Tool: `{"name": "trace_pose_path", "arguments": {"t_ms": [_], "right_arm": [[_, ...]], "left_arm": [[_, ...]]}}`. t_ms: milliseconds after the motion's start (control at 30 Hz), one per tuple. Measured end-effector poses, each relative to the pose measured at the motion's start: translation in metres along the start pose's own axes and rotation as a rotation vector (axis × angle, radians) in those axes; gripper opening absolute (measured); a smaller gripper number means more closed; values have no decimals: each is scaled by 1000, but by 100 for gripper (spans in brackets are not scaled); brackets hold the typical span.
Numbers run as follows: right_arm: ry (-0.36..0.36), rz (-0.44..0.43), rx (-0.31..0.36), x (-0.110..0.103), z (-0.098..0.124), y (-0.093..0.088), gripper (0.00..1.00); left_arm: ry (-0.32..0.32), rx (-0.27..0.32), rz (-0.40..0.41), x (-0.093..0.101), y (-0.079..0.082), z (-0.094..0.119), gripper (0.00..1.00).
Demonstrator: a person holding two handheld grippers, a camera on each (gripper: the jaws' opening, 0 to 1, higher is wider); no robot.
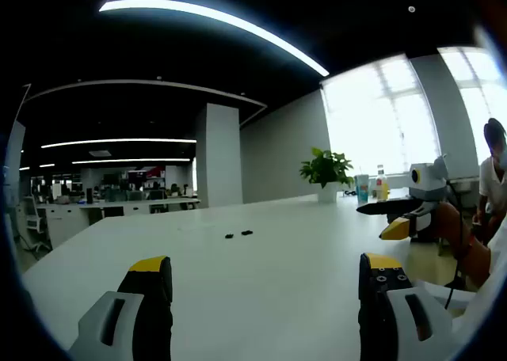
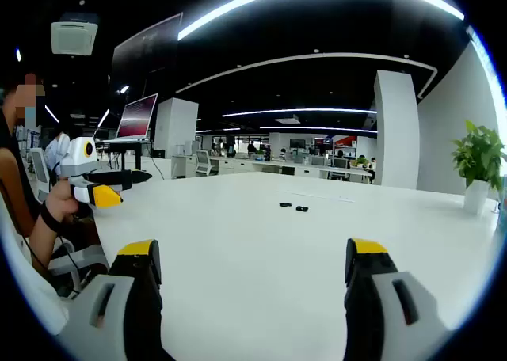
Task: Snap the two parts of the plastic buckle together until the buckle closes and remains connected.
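While both claws hang released over the white table (image 1: pixel 261 298), nothing is in hand yet. Left gripper (image 1: pixel 265 278): jaws spread wide at the bottom of the left gripper view, yellow tips up, bare tabletop between them. Right gripper (image 2: pixel 253 258): same condition in the right gripper view, jaws well apart, gripping nothing.

Target location: the two buckle parts (image 1: pixel 238 234) lie as small dark pieces on the table, just left of centre in the left gripper view, side by side with a gap between them, well ahead of the jaws. In the right gripper view the same pair (image 2: pixel 293 207) sits slightly right of centre, again well beyond the tips. Too small to tell which half is the pronged one.

Other items: potted plant (image 1: pixel 325 171) at the right of centre, with a cup and bottle (image 1: pixel 372 185) just beside it, well clear of the buckle.

Step in hand, my judgement: approach and pick up. Plan:
- bring each claw down to its own half, low and level with the table;
- close on the flat body of each piece, leaving the mating ends free;
- confirm orientation once close;
- line the halves up on one axis before pushing, so the prongs do not jam.

Risk: the pieces look light and may skid on the smooth top.
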State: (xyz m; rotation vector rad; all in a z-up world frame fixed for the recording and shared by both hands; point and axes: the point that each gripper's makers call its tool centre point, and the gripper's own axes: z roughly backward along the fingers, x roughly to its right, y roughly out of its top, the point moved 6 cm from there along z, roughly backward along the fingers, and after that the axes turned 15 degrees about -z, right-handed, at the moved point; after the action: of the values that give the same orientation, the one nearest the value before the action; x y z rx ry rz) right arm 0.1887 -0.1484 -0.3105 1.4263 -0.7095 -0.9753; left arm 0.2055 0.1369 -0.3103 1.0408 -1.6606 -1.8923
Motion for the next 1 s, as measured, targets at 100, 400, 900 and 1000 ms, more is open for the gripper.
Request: {"name": "trace_pose_path", "arguments": {"t_ms": [100, 400, 900, 1000], "right_arm": [[-2, 0, 2, 0, 0, 0, 97], [-2, -2, 4, 1, 1, 0, 97], [2, -4, -1, 0, 0, -1, 97], [7, -4, 0, -1, 0, -1, 97]], "left_arm": [[1, 0, -1, 0, 0, 0, 100], [-2, -1, -4, 0, 0, -1, 100], [-6, -7, -5, 2, -1, 0, 100], [-11, -18, -8, 2, -2, -1, 100]]}}
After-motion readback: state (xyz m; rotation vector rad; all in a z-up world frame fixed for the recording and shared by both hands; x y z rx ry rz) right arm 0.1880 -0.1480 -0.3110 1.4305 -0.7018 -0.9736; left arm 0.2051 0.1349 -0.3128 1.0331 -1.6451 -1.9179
